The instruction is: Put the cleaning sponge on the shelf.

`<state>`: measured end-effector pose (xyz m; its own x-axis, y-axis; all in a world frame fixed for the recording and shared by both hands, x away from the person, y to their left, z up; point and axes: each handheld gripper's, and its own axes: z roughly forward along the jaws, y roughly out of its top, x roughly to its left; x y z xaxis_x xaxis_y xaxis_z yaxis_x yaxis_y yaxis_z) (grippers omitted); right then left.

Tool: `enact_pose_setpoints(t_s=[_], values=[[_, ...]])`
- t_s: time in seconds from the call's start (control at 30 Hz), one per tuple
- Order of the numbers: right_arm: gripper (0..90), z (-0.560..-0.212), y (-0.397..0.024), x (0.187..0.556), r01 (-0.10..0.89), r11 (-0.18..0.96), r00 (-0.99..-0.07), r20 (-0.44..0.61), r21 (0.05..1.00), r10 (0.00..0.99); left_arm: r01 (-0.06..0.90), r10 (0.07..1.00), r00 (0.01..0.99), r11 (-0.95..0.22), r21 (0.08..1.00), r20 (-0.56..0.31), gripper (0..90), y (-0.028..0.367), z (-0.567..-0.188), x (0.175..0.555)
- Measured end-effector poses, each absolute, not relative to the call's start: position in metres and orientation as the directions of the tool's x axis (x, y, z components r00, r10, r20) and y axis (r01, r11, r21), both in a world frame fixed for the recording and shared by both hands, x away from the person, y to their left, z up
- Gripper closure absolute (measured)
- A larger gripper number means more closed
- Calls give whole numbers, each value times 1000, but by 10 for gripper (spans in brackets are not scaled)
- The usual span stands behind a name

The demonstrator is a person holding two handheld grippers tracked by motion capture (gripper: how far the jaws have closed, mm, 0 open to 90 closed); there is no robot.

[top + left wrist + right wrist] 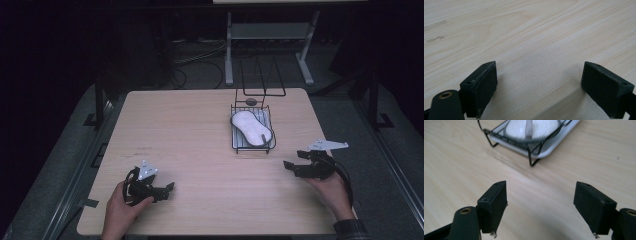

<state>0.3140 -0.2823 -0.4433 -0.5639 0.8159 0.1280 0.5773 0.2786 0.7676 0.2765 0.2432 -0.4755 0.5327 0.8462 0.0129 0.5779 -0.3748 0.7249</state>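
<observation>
- A pale wooden table (190,150) with fine straight grain, rectangular with rounded corners.
- Far right of centre, a black wire rack (252,131) stands on thin legs over a flat white tray (554,145).
- A white, oblong, peanut-shaped dish (251,127) lies in the rack.
- Left gripper (170,187), near left: blocky matte black jaws released, nothing between them.
- Right gripper (291,161), near right: jaws spread wide, empty, near the rack but apart from it.

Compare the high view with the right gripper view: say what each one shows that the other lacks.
The high view alone has the left gripper, open over bare table, and both hands. The right gripper view alone gives a close look along the right gripper, whose jaws stand wide with nothing between them. Both share the wire rack holding a white dish.
</observation>
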Motion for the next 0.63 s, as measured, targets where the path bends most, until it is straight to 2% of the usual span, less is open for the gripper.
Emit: enact_pose_setpoints(t_s=[0.33, 0.63], values=[[253, -463, -284, 290, 612, 349, -557, 73, 710, 827, 578, 846, 533, -375, 725, 13, 127, 243, -476, 277], [251, -469, -288, 284, 628, 361, -551, 66, 690, 832, 578, 846, 533, -375, 725, 13, 127, 243, -475, 277]])
